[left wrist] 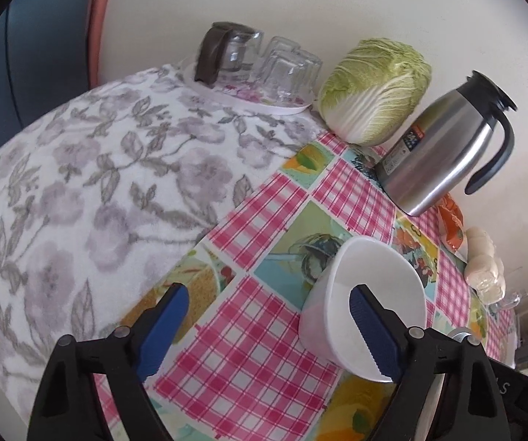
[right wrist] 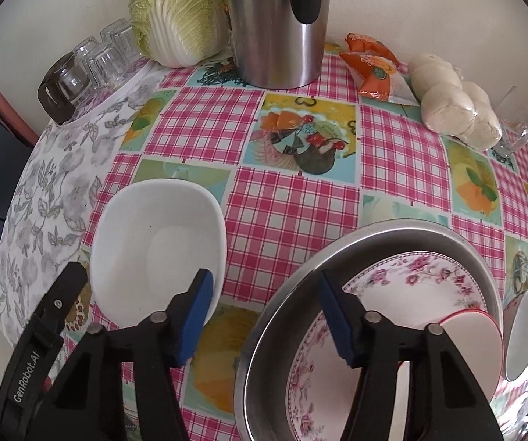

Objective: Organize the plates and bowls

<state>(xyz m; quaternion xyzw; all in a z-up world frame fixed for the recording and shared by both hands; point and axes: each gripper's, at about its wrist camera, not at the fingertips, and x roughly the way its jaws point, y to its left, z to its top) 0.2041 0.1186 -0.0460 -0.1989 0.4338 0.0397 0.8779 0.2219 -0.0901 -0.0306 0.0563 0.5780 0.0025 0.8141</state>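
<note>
A white square bowl (left wrist: 370, 294) (right wrist: 157, 242) stands on the checked tablecloth. My left gripper (left wrist: 267, 327) is open, its right finger inside the bowl and its left finger over the cloth; it also shows at the bowl's left in the right wrist view (right wrist: 65, 286). My right gripper (right wrist: 264, 305) is open and empty, between the bowl and a metal tray (right wrist: 392, 235). The tray holds a pink floral plate (right wrist: 411, 279) with a red-rimmed white plate (right wrist: 473, 334) on it. Another white bowl (right wrist: 525, 334) sits tilted at the tray's right.
At the back stand a steel thermos jug (left wrist: 444, 150) (right wrist: 278, 25), a Chinese cabbage (left wrist: 374, 88) (right wrist: 179, 11), upturned glasses (left wrist: 286, 70) (right wrist: 98, 58) on a tray, orange packets (right wrist: 370, 66), bagged buns (right wrist: 455, 106) and a glass mug (right wrist: 517, 136). A floral towel (left wrist: 91, 191) covers the table's left.
</note>
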